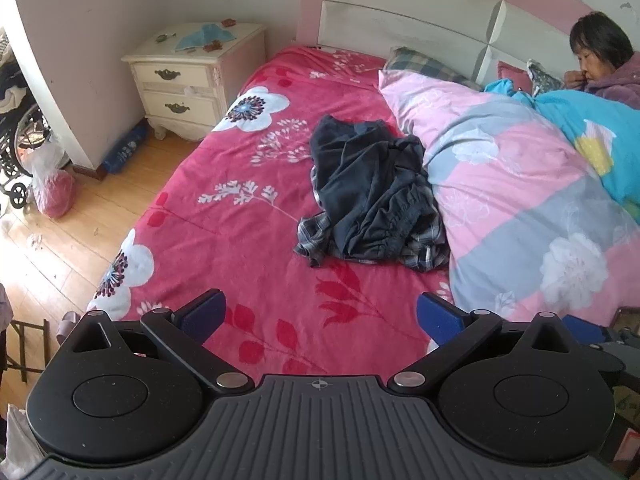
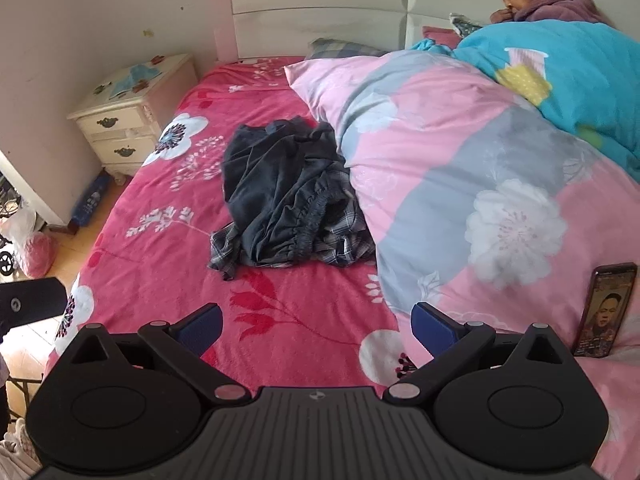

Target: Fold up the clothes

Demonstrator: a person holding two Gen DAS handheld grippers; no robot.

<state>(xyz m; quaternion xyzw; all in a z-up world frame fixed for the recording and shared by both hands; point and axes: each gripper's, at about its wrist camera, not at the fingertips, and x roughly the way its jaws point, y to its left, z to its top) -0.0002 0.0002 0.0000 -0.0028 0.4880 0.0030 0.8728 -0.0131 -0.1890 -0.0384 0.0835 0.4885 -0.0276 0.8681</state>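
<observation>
— While both grippers hover empty, jaws wide, where are the clothes [image 1: 372,196]?
— Crumpled mid-bed [image 1: 240,208], against the pink quilt [image 1: 500,184].
— Advice?
— I'd pinch one garment's waistband, not the whole heap; the plaid piece [image 2: 224,250] lies underneath.

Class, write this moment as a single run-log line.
stage: start | left gripper: open, empty | right gripper: open, empty | clothes: crumpled heap on bed, unfolded

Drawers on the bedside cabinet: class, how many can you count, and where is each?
2. The upper drawer sits just under the cabinet top; the lower drawer is directly below it. None seems hidden.
</observation>
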